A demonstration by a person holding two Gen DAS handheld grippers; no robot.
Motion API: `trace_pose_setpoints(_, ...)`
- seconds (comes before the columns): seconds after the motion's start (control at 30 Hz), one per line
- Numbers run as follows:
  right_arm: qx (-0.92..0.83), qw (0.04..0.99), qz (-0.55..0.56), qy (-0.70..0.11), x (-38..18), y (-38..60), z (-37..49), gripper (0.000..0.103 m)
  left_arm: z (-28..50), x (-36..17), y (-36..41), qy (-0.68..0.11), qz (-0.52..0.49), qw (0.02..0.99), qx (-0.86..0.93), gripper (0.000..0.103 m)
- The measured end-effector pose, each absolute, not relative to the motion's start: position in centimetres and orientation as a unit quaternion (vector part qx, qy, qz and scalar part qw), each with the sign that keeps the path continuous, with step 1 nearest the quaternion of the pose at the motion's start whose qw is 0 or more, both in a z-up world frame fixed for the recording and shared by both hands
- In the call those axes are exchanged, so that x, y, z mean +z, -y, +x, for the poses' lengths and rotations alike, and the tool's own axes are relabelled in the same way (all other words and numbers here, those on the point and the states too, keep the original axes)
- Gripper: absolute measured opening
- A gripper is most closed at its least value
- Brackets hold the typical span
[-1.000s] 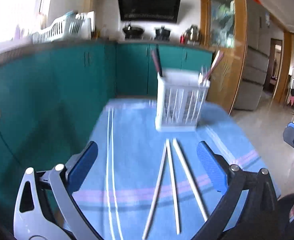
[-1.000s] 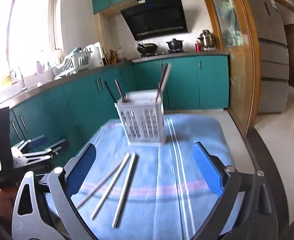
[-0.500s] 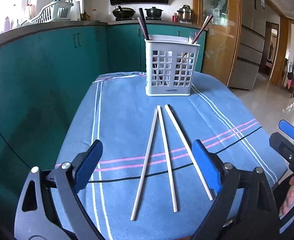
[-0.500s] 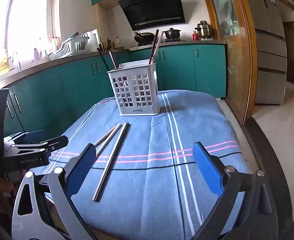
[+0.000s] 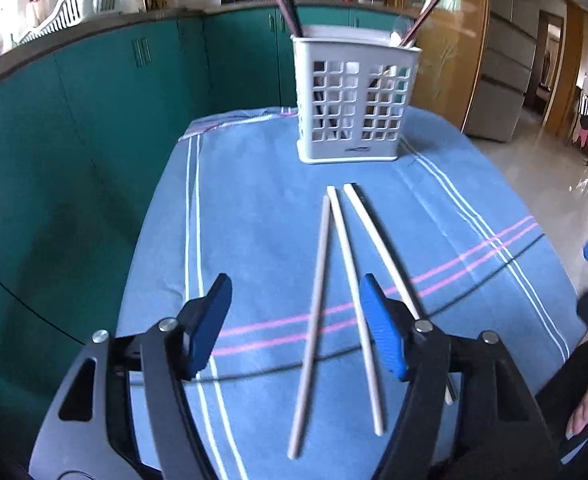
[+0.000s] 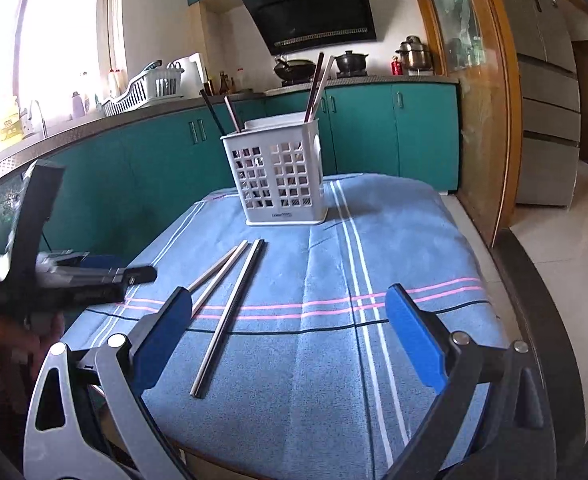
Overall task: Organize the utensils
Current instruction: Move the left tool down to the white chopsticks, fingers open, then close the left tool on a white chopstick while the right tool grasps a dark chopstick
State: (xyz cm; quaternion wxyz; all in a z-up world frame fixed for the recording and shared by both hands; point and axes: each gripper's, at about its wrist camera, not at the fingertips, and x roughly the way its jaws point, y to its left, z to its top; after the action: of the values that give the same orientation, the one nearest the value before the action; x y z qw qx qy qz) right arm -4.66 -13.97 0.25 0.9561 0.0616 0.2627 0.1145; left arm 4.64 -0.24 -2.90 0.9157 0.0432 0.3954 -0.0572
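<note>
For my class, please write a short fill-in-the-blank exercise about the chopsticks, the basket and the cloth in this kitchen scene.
1. ____ pale chopsticks lie loose on the cloth.
2. The white basket stands ____ on the table.
3. The striped tablecloth is mostly ____ in colour.
4. The left gripper holds ____ between its pads.

Missing words: three; upright; blue; nothing

The left claw (image 5: pixel 295 320) is showing blue ribbed pads on black arms, silver round rivets at the pivots and a pale grey frame with a triangular cut-out at seven o'clock. The right claw (image 6: pixel 290 334) is wearing the same blue pads, with a grey frame at seven o'clock and black arms at four o'clock. From the right wrist, the left claw's body is looking black and boxy.
</note>
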Motion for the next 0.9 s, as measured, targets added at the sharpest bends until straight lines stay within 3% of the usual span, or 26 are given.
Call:
trace_pose_setpoints(0.2, 0.123, 0.950, 0.061, -0.281, -0.3, 13.8, -4.2, 0.095, 9.8, -4.5, 1.8, -0.460, 0.077, 0.879, -0.101, 0.059)
trace_pose_setpoints(0.27, 0.124, 0.949, 0.063, -0.283, -0.3, 13.8, -4.1, 0.095, 11.5, -5.5, 2.2, -0.476, 0.093, 0.870, -0.092, 0.049)
trace_pose_setpoints(0.33, 0.124, 0.949, 0.064, -0.283, -0.3, 13.9, -4.1, 0.095, 12.8, -6.4, 2.5, -0.490, 0.097, 0.861, -0.091, 0.046)
trace_pose_setpoints(0.8, 0.133, 0.941, 0.074, -0.302, -0.8, 13.9, -3.1, 0.095, 16.1, -7.9, 4.0, -0.510, 0.085, 0.850, -0.097, 0.045)
trace_pose_setpoints(0.9, 0.136, 0.941, 0.069, -0.303, -0.9, 13.6, -3.1, 0.095, 17.4, -7.9, 4.1, -0.512, 0.076, 0.850, -0.096, 0.036)
